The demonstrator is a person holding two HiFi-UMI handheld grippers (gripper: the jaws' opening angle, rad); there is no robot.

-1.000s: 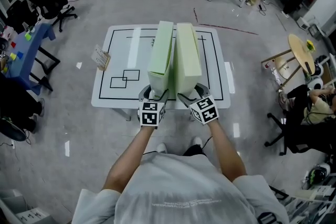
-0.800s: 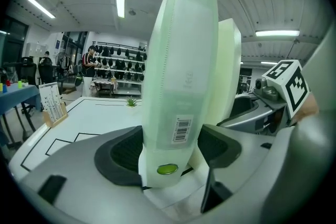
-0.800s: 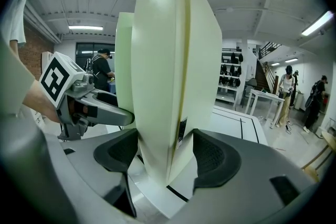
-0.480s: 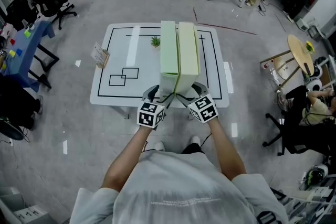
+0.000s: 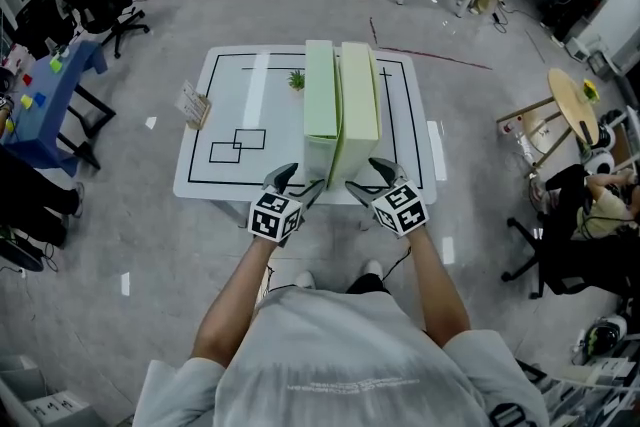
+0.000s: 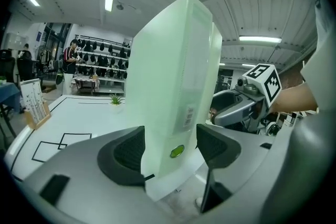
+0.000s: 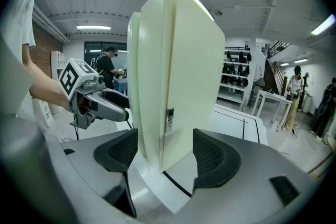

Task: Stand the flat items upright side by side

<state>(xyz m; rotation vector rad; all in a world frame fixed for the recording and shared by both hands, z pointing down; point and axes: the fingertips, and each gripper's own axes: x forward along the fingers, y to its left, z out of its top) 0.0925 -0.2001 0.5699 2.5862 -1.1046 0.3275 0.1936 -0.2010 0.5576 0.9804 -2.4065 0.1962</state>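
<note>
on the white rectangular table with black line markings (image 5: 250, 105), the left pale green flat plastic box (image 5: 320, 105) and the right pale green flat plastic box (image 5: 360, 95) stand upright on their long edges, side walls touching, with their near ends at the table's 6 o'clock edge. the left gripper (image 5: 298, 181) has its claw spread wide around the left box's near end and grips nothing, though one pad sits just beside the wall. the right gripper (image 5: 366, 175) is likewise spread and empty around the right box's end. the standing looks done, so the risk lies in leaving: a crooked pull toward 6 o'clock could snag a corner on a pad, dragging that box off the edge or tipping it toward 9 or 3 o'clock. tall and narrow, both would likely topple easily, and the small green potted plant (image 5: 296, 78) at 11 o'clock sits in the path of a leftward fall
</note>
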